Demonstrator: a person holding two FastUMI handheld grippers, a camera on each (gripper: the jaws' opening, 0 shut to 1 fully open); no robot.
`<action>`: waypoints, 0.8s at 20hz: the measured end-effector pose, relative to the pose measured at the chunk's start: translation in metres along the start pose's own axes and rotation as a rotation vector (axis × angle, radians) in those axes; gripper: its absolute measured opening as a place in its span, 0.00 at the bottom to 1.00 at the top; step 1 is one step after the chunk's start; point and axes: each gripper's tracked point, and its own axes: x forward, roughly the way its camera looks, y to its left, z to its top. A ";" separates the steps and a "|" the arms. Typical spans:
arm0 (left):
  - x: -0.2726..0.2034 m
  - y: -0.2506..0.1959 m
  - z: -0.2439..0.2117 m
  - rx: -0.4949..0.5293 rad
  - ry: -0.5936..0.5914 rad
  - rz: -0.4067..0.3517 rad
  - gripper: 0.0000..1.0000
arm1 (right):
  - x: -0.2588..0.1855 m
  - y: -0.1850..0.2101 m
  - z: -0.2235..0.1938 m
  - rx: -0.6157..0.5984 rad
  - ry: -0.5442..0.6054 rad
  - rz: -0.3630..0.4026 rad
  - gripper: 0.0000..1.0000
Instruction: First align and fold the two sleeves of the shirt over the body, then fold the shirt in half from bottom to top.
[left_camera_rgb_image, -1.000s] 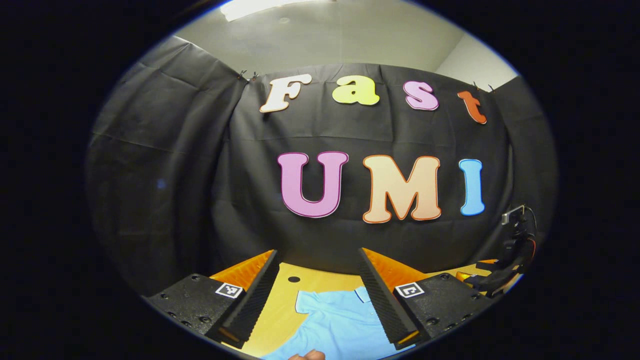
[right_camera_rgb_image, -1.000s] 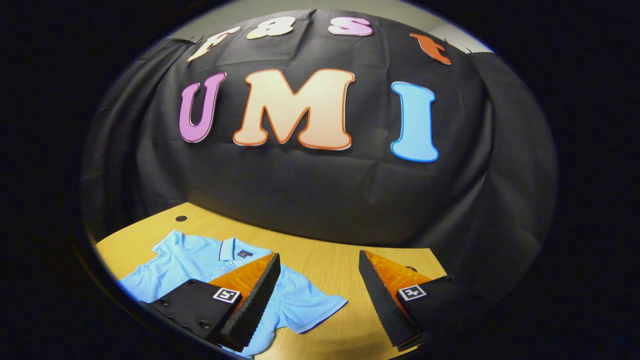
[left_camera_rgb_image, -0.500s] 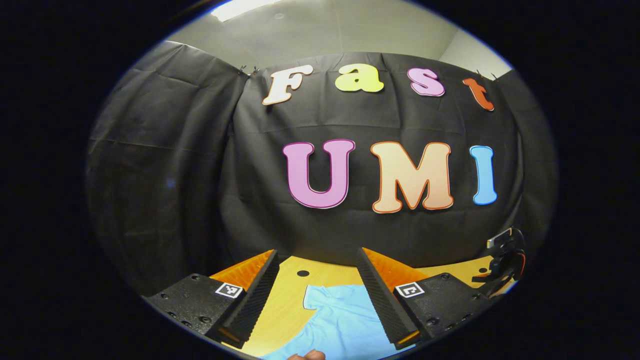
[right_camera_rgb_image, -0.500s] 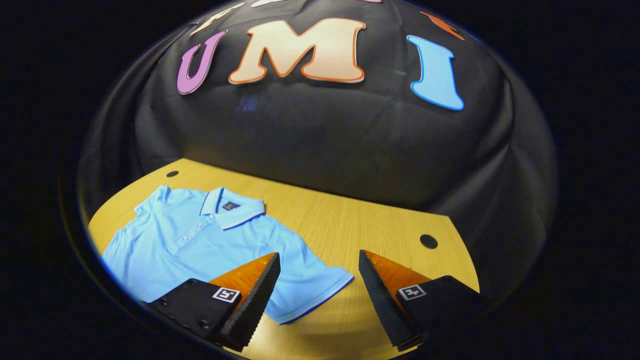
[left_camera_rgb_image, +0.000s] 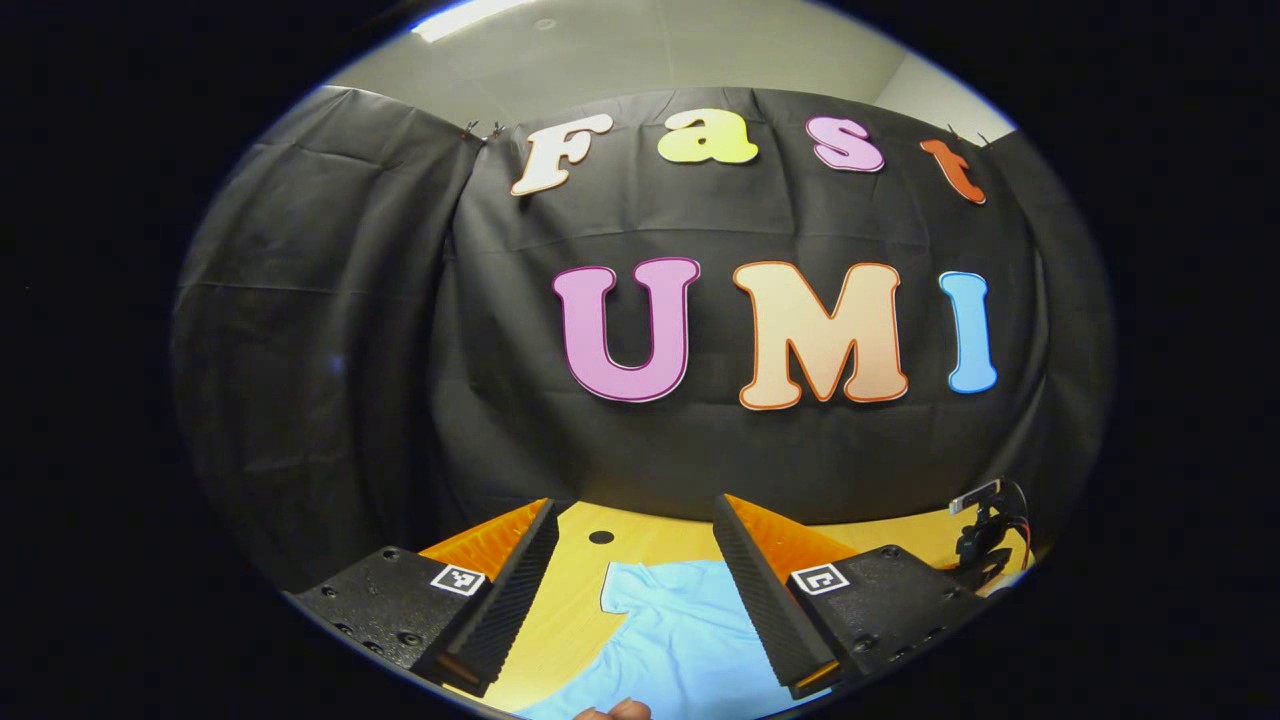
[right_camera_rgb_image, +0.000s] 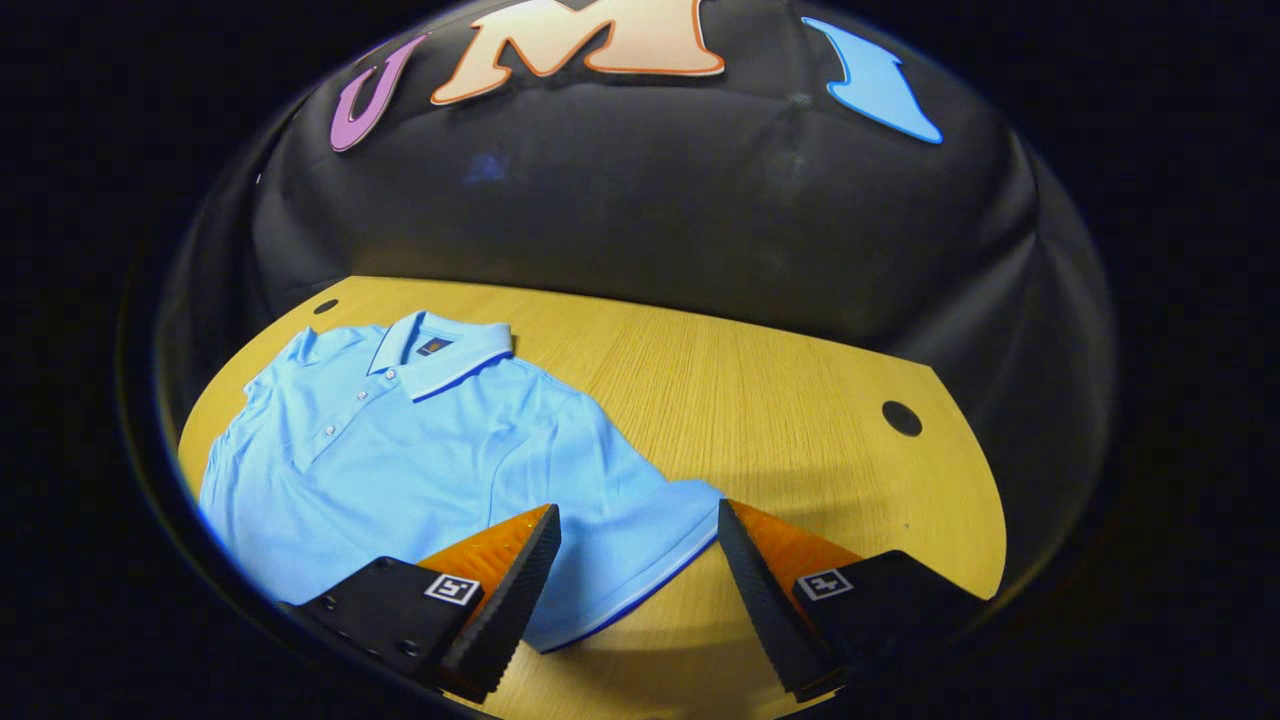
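The right hand-held gripper (right_camera_rgb_image: 638, 590) hangs above the worktop (right_camera_rgb_image: 760, 390) with its two fingers apart and nothing between them. Between the fingers lies the edge of one short sleeve (right_camera_rgb_image: 640, 550) of the light blue shirt (right_camera_rgb_image: 400, 450). The shirt lies flat and face up on the wooden worktop, with its collar (right_camera_rgb_image: 440, 350) toward the black cloth wall (right_camera_rgb_image: 650, 200).

The left hand-held gripper (left_camera_rgb_image: 632, 600) has also its fingers apart, and it holds nothing. Beyond them I see the other sleeve of the shirt and a small round hole (left_camera_rgb_image: 601, 537) in the worktop. At the bottom edge is maybe a fingertip (left_camera_rgb_image: 615, 711), but it is too small to be sure.
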 end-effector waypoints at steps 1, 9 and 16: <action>0.001 -0.002 0.000 0.004 -0.001 -0.004 0.95 | 0.003 -0.001 -0.007 -0.003 0.022 -0.004 0.98; 0.005 -0.011 -0.007 -0.004 0.021 -0.009 0.95 | 0.007 0.020 -0.014 0.067 0.052 0.067 0.48; -0.001 0.003 -0.012 -0.022 0.026 0.001 0.95 | -0.008 0.038 0.016 0.013 -0.038 0.040 0.02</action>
